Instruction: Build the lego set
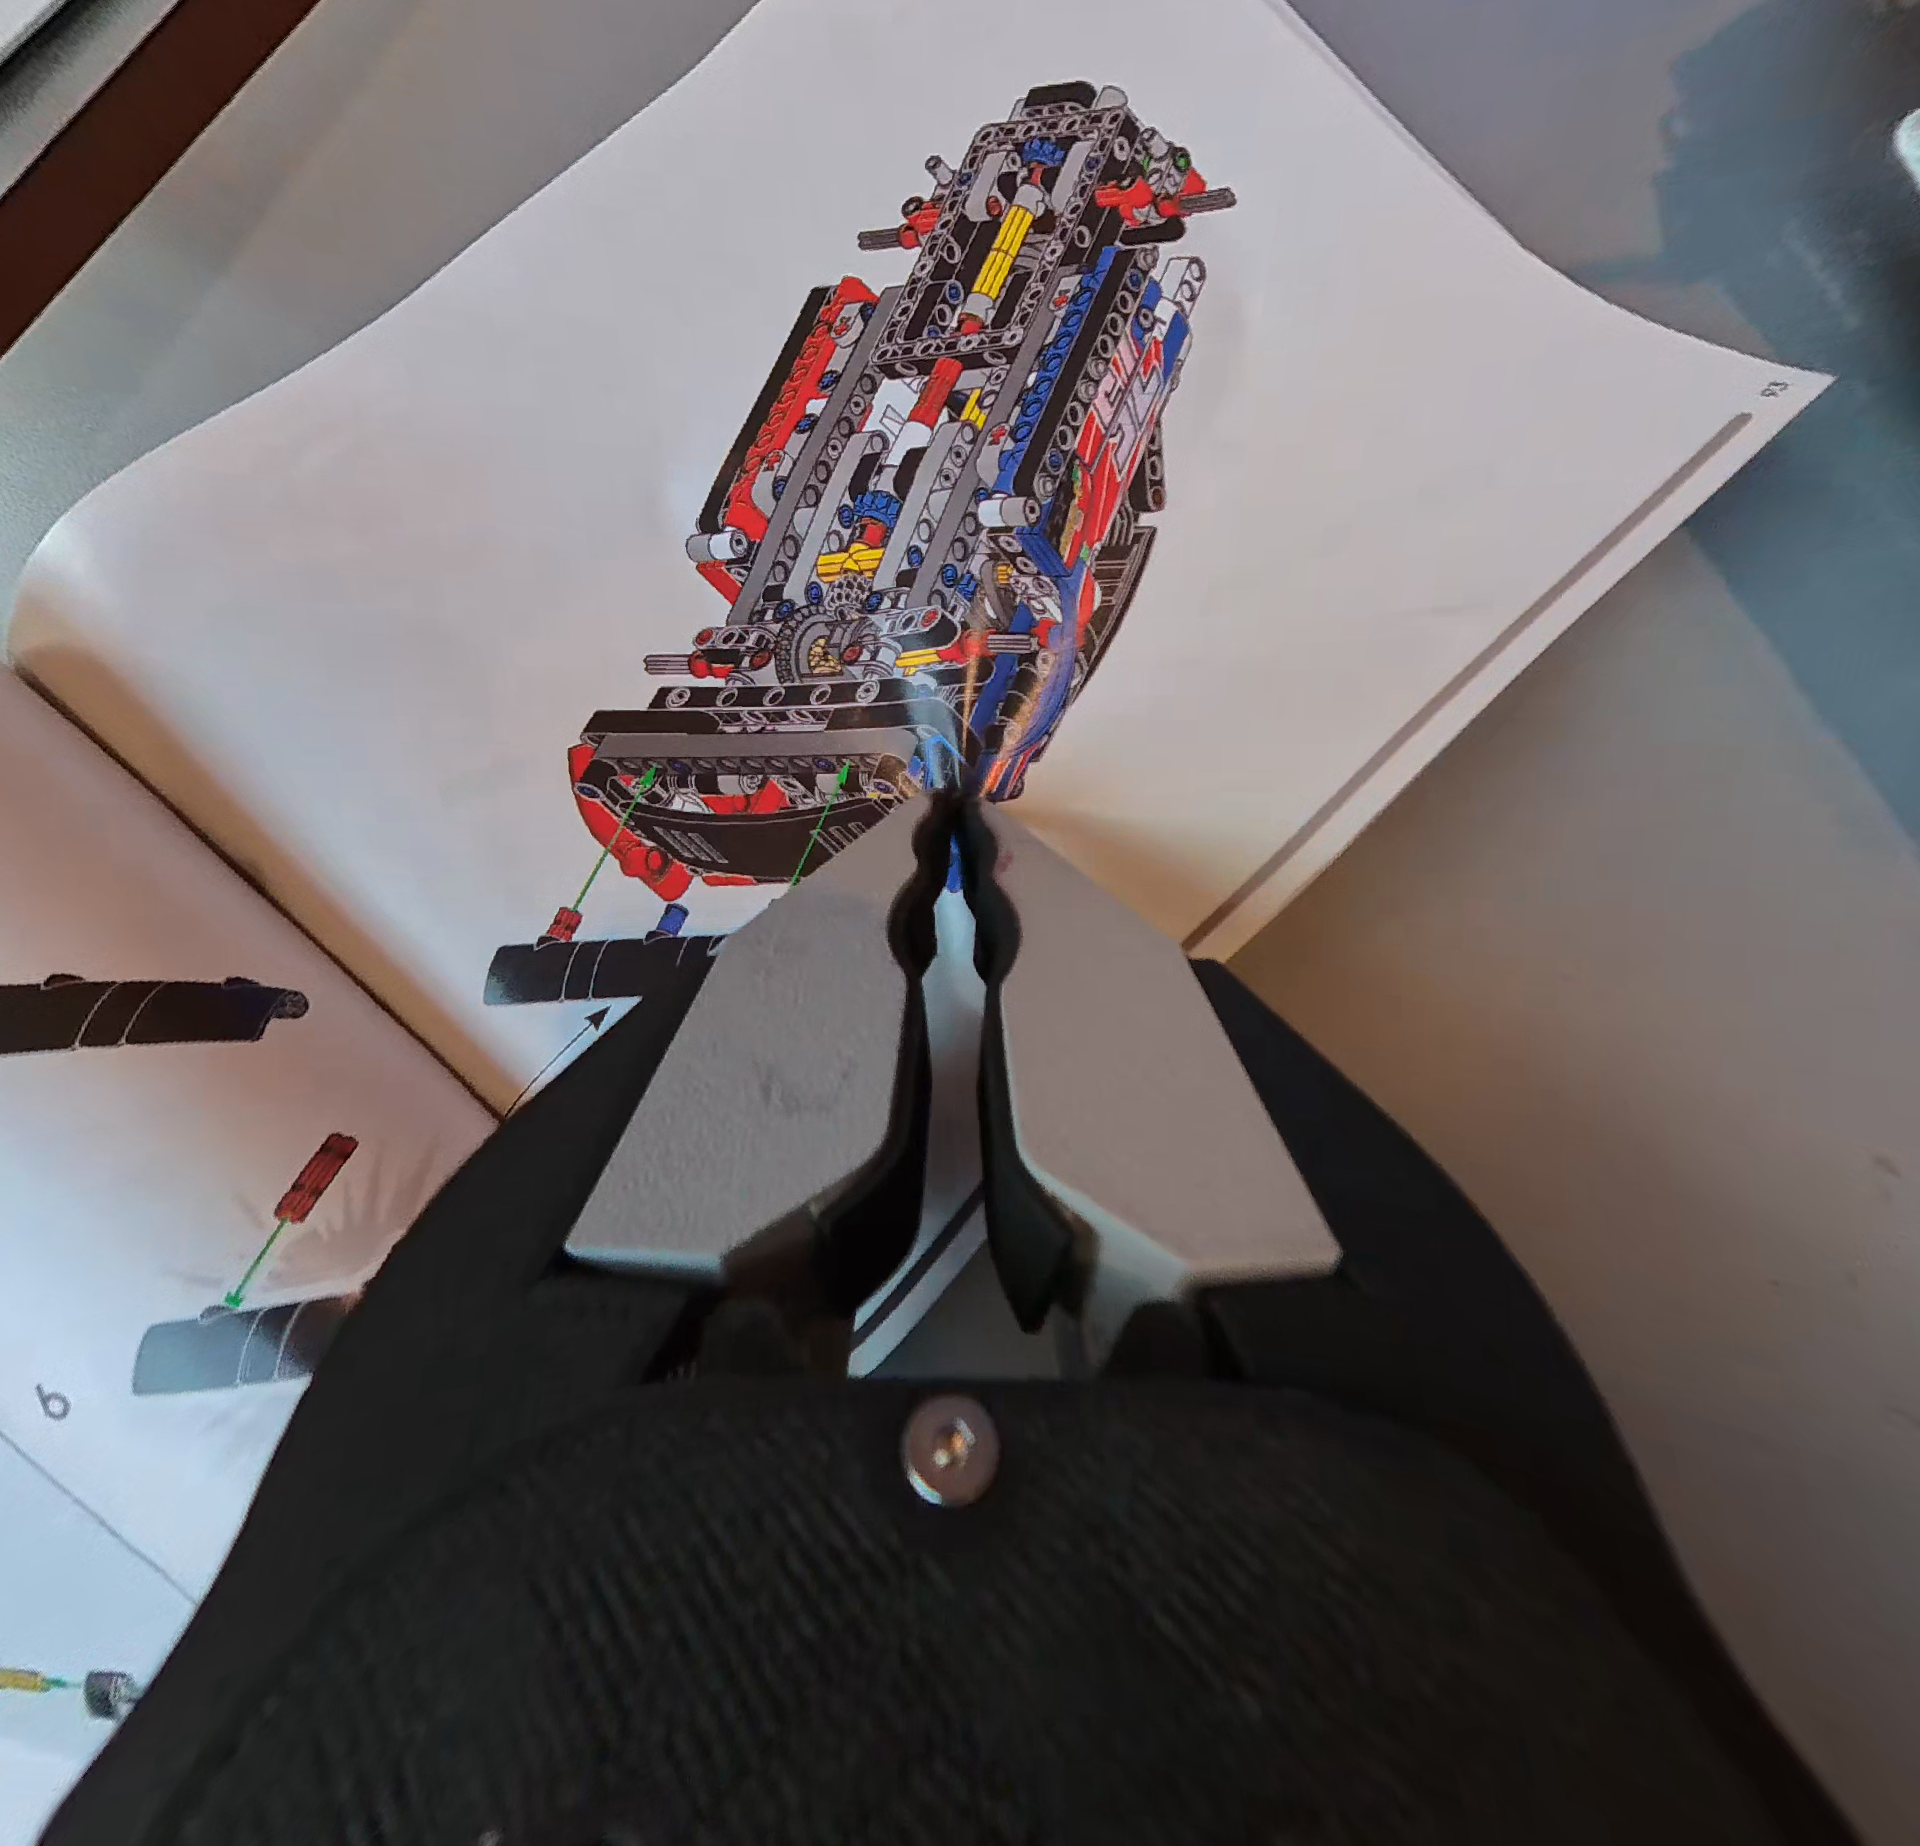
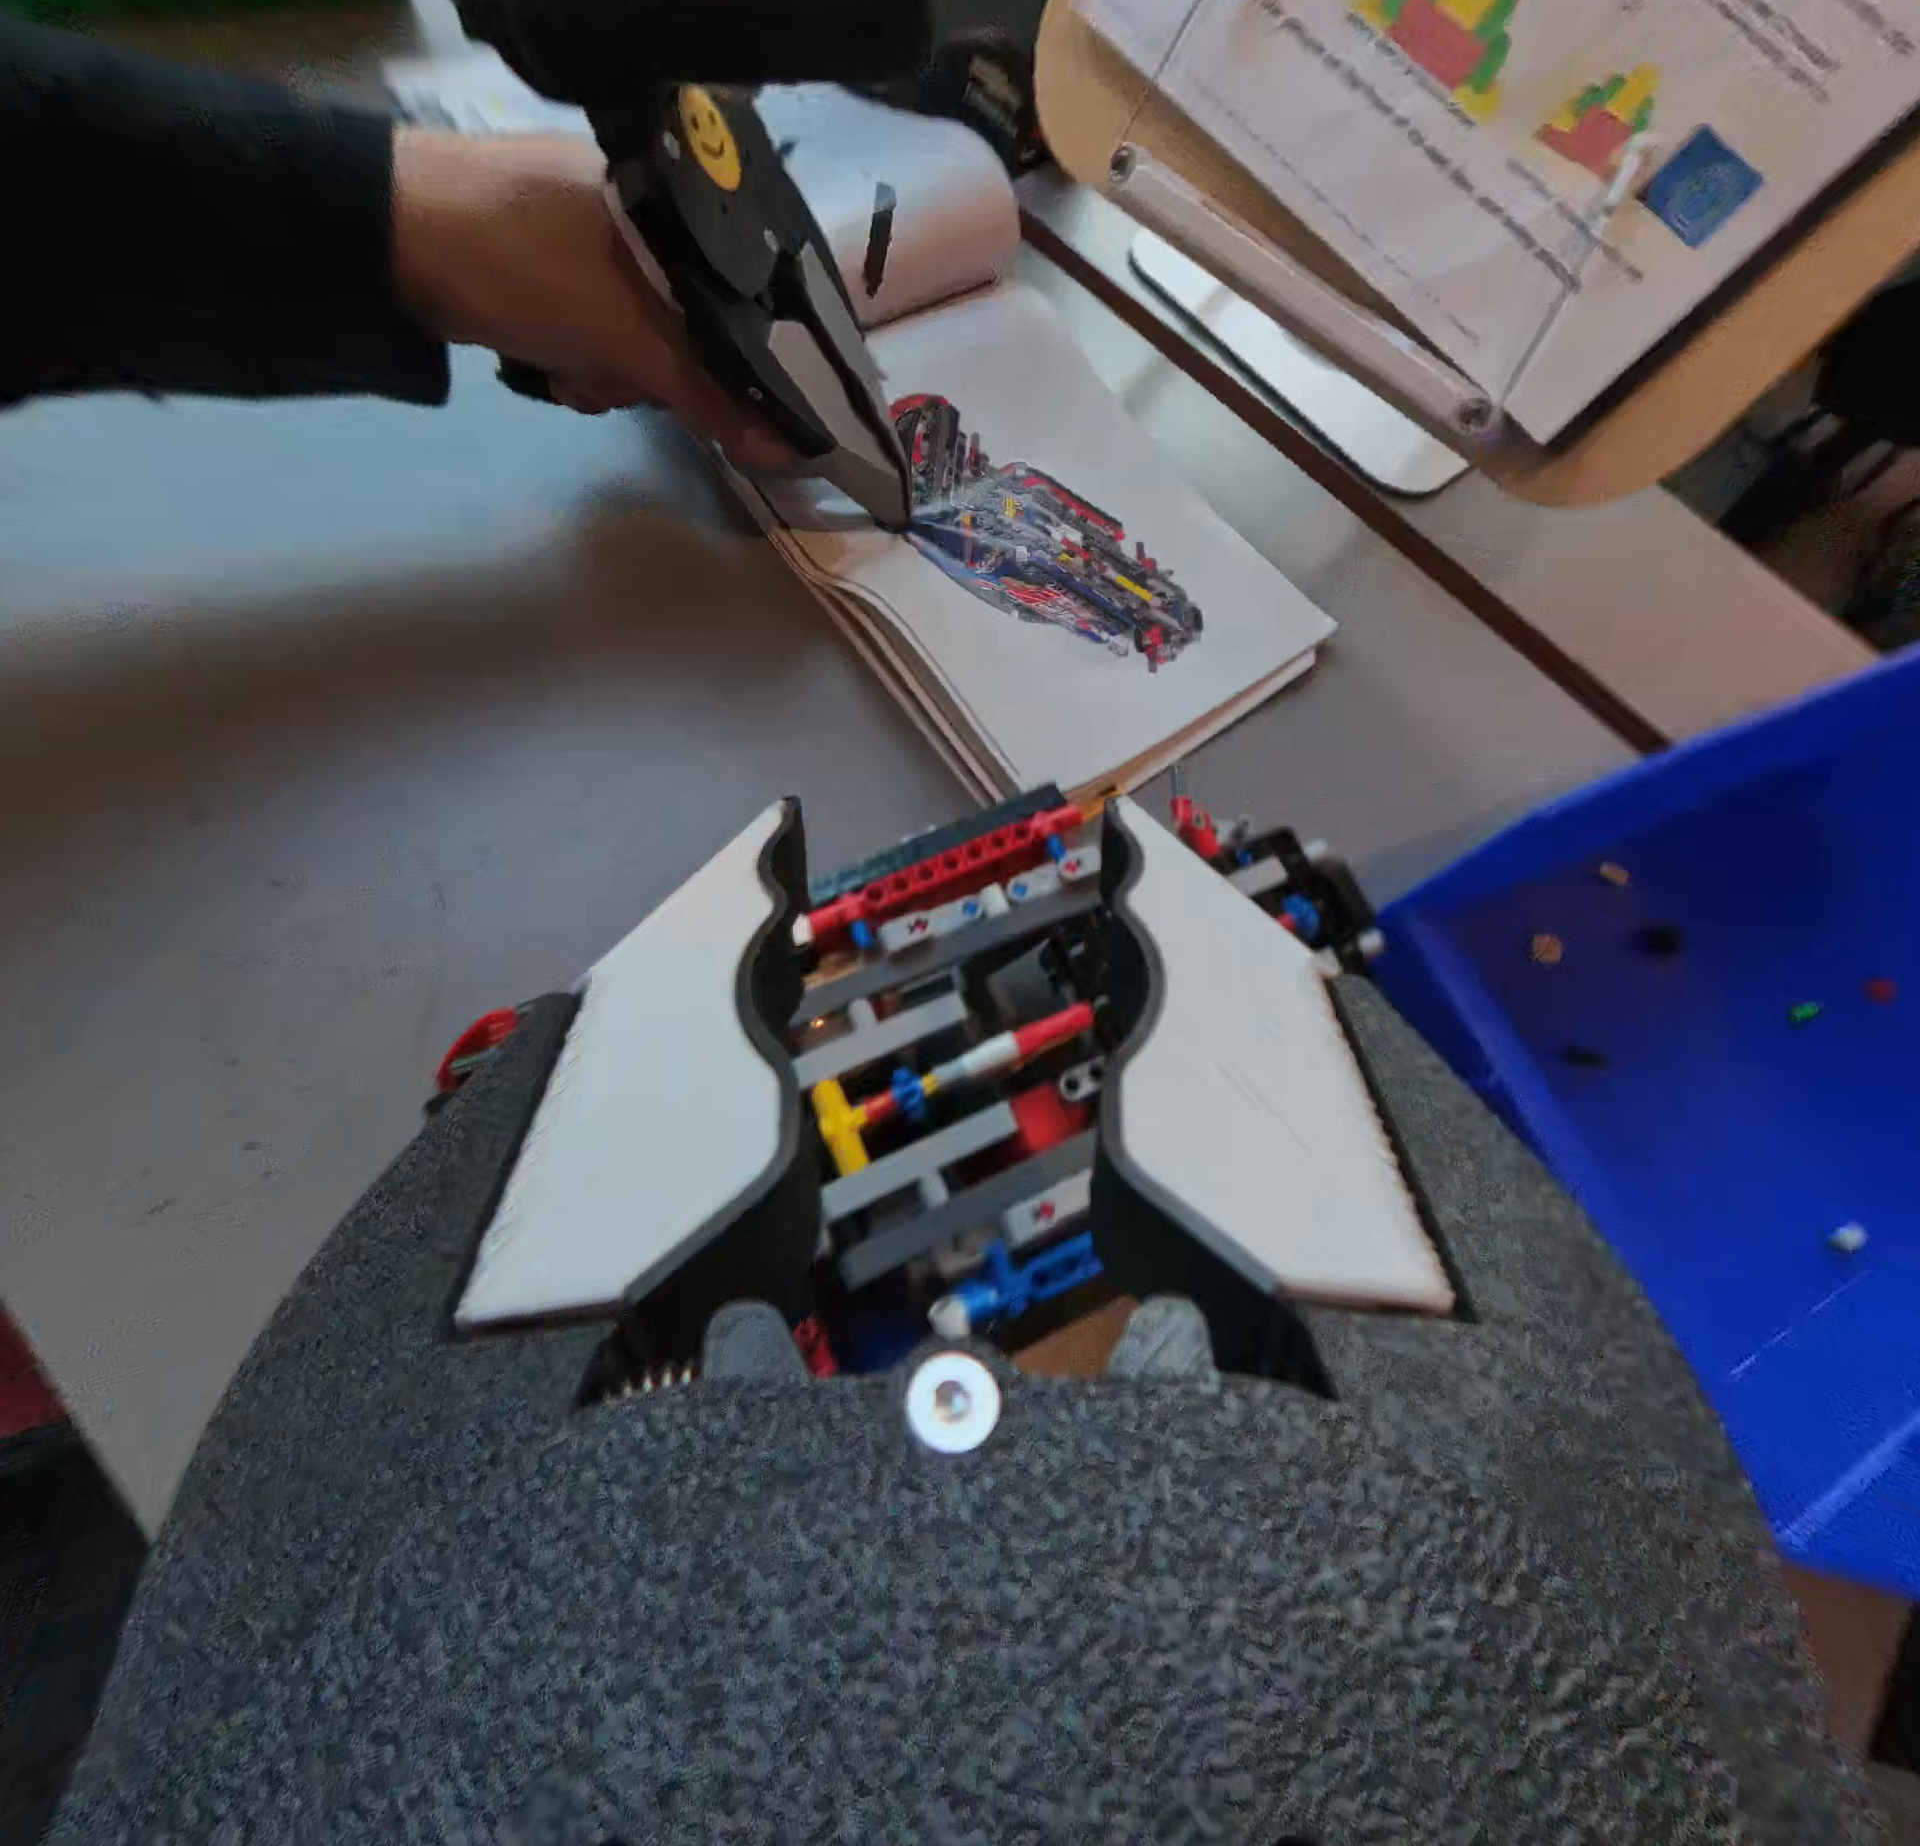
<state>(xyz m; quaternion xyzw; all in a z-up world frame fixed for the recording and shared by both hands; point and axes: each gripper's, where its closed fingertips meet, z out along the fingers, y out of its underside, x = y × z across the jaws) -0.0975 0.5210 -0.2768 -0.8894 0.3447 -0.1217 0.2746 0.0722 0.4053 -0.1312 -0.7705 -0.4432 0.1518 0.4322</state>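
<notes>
**A:** Left wrist view. What does the left gripper [image 1: 951,809] do?

**B:** Its fingers are pressed together at the tips, and the paper puckers into the pinch. The gripper is clamped on a page [image 1: 582,362] of the open instruction booklet [image 1: 208,1121], at the printed drawing of the model [image 1: 935,466]. The page bows upward, away from the leaves below. No bricks show in this view.

**A:** Which step is this?

**B:** Judged from the pinched and lifted sheet, a page turn: consulting the instructions, not assembling.

**A:** Right wrist view. Where is the task's thing?

**B:** The lego model [image 2: 956,1048], a partly built frame of grey beams with red, blue and yellow parts, sits between the fingers of the right gripper [image 2: 951,913]. The fingers stand apart on either side of it. Whether the pads press its sides or merely flank it cannot be told from this angle. The model lies on the table [image 2: 312,861], just in front of the booklet's near edge.

**A:** What else appears?

**B:** The left gripper is seen farther off, held by a hand [image 2: 520,269], its tip down on the page. A blue bin [image 2: 1714,1121] with a few small loose pieces stands to the right. A board with printed sheets [image 2: 1455,113] leans behind.

**A:** What does the next move call for?

**B:** Probably carrying the pinched sheet across the spine without tearing it, then releasing it flat. The thin paper may slip or crease.
</notes>
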